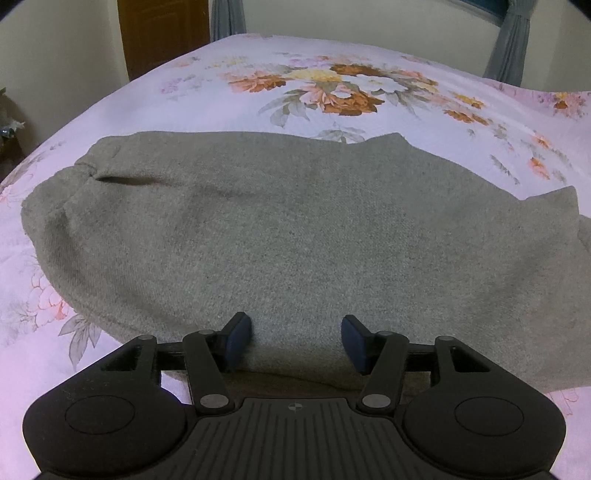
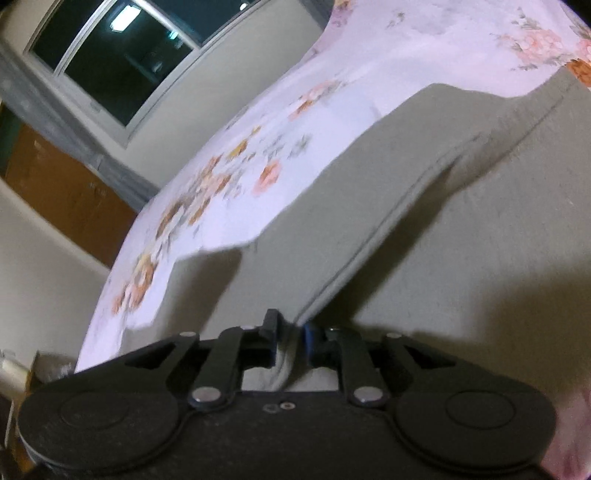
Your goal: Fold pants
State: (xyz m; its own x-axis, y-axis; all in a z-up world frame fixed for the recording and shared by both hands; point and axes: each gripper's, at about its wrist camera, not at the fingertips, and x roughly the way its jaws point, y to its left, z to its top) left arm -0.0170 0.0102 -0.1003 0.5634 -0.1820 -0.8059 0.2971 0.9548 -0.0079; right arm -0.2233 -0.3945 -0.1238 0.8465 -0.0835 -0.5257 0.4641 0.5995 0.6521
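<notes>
Grey knit pants lie spread flat across the bed, waistband end at the left. My left gripper is open, its blue pads just above the near edge of the pants, holding nothing. In the right wrist view the same pants fill the right side. My right gripper is shut on a hemmed edge of the pants, which it holds lifted off the layer below, casting a shadow.
The bed has a pale pink floral sheet. A brown door and grey curtains stand behind it. A dark window and a brown cabinet show in the tilted right wrist view.
</notes>
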